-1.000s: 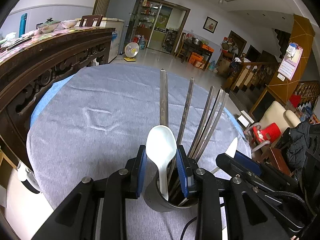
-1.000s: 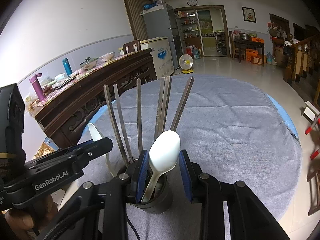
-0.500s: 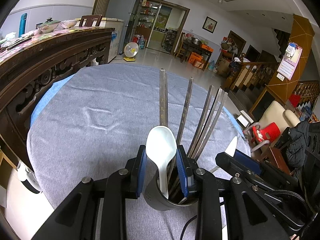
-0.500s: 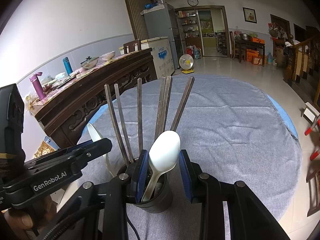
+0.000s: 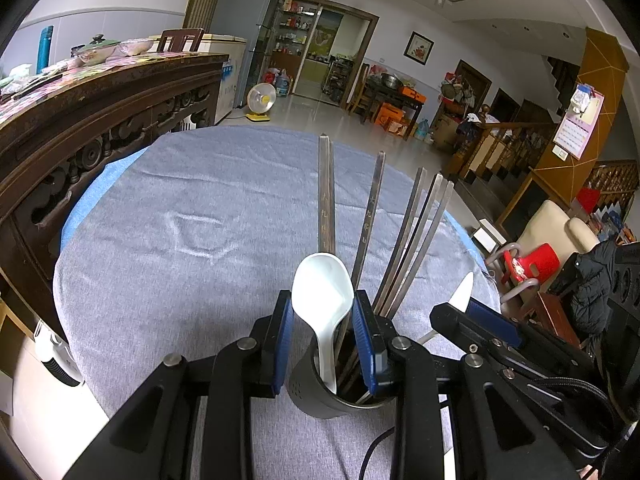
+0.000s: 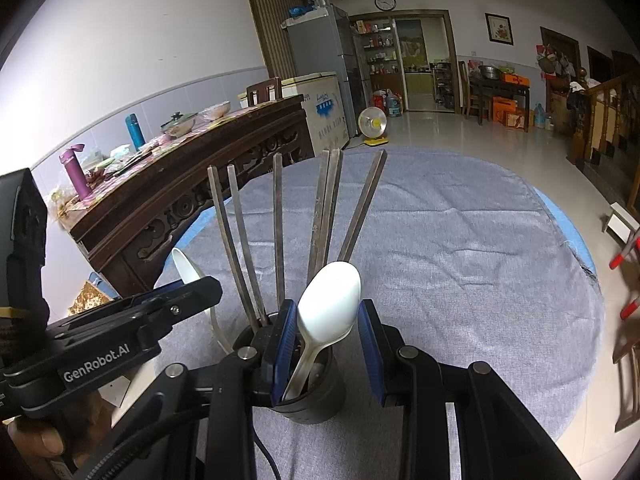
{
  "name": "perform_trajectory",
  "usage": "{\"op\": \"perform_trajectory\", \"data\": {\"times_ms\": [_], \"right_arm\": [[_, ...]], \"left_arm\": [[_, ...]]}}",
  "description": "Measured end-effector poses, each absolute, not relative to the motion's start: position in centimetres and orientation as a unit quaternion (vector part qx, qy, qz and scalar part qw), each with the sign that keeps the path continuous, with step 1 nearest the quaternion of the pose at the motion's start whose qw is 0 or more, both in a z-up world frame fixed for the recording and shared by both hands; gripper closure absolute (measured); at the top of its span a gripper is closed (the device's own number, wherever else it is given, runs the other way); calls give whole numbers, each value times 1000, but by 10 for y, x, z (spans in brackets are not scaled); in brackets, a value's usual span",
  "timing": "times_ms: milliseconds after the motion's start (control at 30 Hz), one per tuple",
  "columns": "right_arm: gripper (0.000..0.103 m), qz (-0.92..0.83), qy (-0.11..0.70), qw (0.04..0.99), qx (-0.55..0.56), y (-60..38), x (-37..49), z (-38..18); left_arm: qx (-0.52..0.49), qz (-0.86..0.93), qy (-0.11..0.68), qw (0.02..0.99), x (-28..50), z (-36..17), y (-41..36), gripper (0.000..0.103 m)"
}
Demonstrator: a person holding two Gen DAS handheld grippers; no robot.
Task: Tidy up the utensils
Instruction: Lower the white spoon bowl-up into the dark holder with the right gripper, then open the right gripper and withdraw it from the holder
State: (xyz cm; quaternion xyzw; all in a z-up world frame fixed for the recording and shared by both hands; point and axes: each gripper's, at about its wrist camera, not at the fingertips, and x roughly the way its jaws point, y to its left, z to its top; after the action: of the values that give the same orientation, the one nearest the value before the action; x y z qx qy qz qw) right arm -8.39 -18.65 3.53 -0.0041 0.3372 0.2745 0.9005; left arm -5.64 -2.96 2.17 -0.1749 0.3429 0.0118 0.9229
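Note:
A dark round utensil holder (image 5: 316, 396) stands on the grey tablecloth (image 5: 180, 208) with several long chopsticks (image 5: 326, 200) fanned out of it. My left gripper (image 5: 322, 312) is shut on the bowl of a white spoon (image 5: 322, 284) whose handle reaches down into the holder. My right gripper (image 6: 326, 320) is shut on a second white spoon (image 6: 330, 300), its handle also inside the holder (image 6: 320, 400). Both grippers meet over the holder: the right gripper (image 5: 452, 312) shows at the left wrist view's right, the left gripper (image 6: 200, 288) at the right wrist view's left.
The round table's edge (image 6: 576, 240) curves off to the right, with floor beyond it. A carved dark wooden sideboard (image 5: 80, 120) with bowls and bottles stands close on the left. A red stool (image 5: 532, 260) and a chair sit past the table's right edge.

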Motion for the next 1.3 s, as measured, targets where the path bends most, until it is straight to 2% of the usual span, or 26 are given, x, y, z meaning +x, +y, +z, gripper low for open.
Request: {"op": "perform_trajectory", "data": {"times_ms": [733, 833, 867, 967, 1067, 1133, 1300], "right_arm": [[67, 276, 343, 898, -4, -186, -84, 32], [60, 275, 342, 898, -2, -188, -85, 32], [52, 276, 341, 899, -1, -189, -85, 33], [51, 278, 335, 900, 0, -190, -87, 35], [51, 275, 332, 902, 8, -193, -88, 37], [51, 272, 332, 903, 12, -197, -88, 37], [43, 259, 336, 906, 17, -212, -89, 36]], "left_arm": [[-183, -3, 355, 917, -63, 25, -26, 71], [-188, -3, 356, 915, -66, 28, -23, 71], [-190, -3, 356, 915, -67, 28, -22, 71], [-192, 0, 354, 915, -71, 30, -20, 71], [-194, 2, 353, 915, -75, 33, -17, 61], [-197, 7, 350, 916, -76, 34, -14, 49], [-192, 21, 358, 913, -73, 32, -9, 41]]}}
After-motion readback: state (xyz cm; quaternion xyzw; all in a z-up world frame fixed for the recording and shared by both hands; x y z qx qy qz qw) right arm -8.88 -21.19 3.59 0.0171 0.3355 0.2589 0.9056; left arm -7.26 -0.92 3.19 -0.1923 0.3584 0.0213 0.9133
